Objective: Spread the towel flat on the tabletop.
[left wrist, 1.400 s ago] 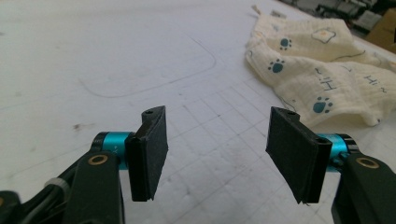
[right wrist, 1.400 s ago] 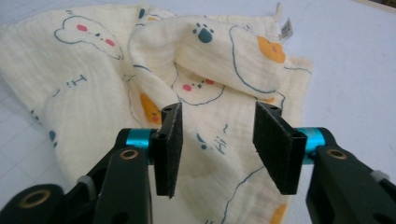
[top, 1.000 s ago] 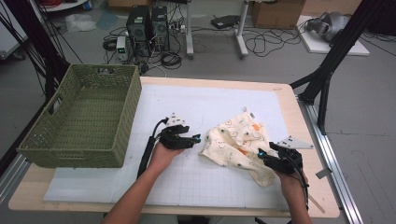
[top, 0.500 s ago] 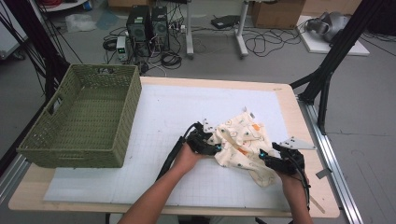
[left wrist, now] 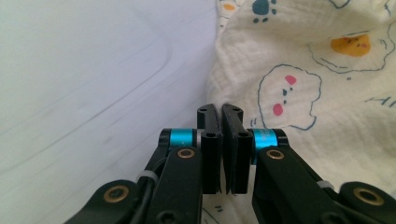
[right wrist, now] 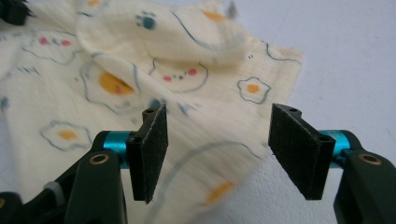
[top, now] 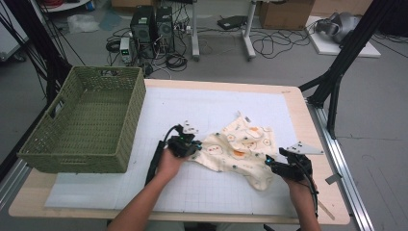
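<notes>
Left gripper [top: 197,146]: it was clenched at the left edge of the cloth [top: 240,149]. The fabric reached right up to its tips, so we judged that a thin fold was pinched between the pads.
Right gripper [top: 268,166]: it was released and its jaws had just been opening. The cloth's near right corner lay between the pads, and neither pad pressed on it.
Cloth: it lay spread and wrinkled on the white mat [top: 202,106], near the front right part of the desk [top: 298,110]. It was well apart from the green basket [top: 103,72] at the desk's left edge.
Risk one: the left pinch looked very shallow, so we thought a pull could slip the edge out.
Risk two: if the right pads closed too high, they could miss the flat corner or catch the mat together with it.
Risk three: lifting by one side alone would let the cloth hang and drag over the desk.
Left gripper view: it showed the pads [left wrist: 232,140] meeting exactly at the cloth's border, which the high view left too small to read.
Right gripper view: it showed the gap beside each pad [right wrist: 150,149].
High view: it gave the basket and both hands together.
</notes>
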